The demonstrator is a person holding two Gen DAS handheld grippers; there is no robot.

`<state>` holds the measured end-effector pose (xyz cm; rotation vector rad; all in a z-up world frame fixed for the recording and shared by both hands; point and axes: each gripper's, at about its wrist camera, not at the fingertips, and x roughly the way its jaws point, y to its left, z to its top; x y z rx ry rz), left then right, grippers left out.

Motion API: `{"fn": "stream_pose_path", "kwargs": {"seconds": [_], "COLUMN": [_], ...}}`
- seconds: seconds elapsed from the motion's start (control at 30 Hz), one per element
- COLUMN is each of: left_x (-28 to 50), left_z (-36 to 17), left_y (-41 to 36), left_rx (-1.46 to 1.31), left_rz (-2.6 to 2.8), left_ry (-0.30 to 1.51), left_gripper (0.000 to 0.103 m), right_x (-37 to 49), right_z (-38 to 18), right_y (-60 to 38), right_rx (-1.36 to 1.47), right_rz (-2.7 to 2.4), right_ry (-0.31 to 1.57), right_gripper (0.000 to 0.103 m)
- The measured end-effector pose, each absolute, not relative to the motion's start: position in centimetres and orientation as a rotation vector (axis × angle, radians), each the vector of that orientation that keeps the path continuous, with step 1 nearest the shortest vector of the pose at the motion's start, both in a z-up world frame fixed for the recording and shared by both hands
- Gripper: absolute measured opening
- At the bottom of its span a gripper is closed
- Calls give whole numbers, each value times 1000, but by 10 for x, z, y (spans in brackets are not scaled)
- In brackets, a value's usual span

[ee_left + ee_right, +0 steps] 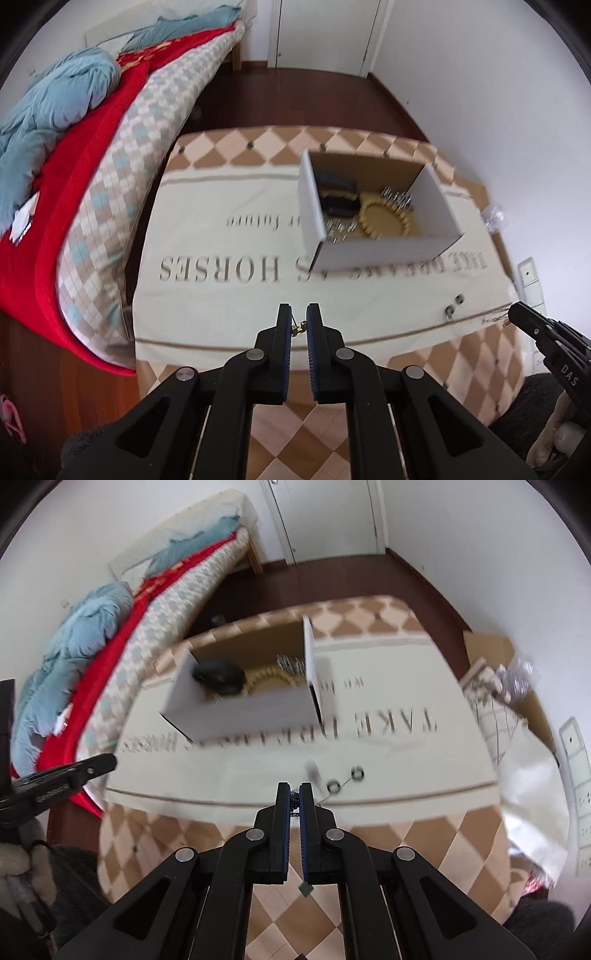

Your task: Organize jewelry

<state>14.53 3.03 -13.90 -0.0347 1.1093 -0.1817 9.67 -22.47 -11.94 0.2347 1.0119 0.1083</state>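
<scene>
L gripper (299, 316) pinches a small gold clasp (297, 328) between its fingers; R gripper (294, 795) clamps a dark chain (294, 800) w/ 2 rings, over the bench (221, 302). White box (373, 206) beyond.

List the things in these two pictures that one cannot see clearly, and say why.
- Chain piece in the right hand-held gripper: right wrist view, mostly hidden between the fingers, and blurred.
- Small gold piece at the left hand-held gripper: left wrist view, too small to identify.
- Dark item in the white box: partly hidden by the box wall, blurred.
- Shiny wrapping at the table's right: right wrist view, motion blur.
</scene>
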Motion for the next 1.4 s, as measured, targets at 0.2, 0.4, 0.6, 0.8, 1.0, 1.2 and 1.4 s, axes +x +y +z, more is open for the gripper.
{"fn": "stream_pose_path", "kwargs": {"seconds": [0.2,0.4,0.6,0.8,1.0,1.2,1.4], "left_x": [159,184,217,245,265,275,281], "left_z": [-107,-84,-87,-112,-148,-156,-144], "left_y": [18,4,-8,-14,-16,-10,0], "left_rx": [-44,-27,2,-13,-54,-103,-105], "left_rz": [-226,-260,-278,-308,-350,-317,-266], "left_ry": [1060,1019,1031,1102,1220,1257,1208], "left_gripper": [5,5,5,5,6,21,83], "right_x": [108,133,183,230,252,268,276], "right_z": [-73,-34,-23,-49,-90,-115,-122], "right_y": [-226,-224,-216,-209,-203,-204,-209], "right_rx": [221,221,200,192,179,228,251], "right_rz": [153,204,229,239,246,273,247], "right_ry": [936,874,863,945,1039,1108,1132], "right_gripper": [5,5,5,5,5,5,13]}}
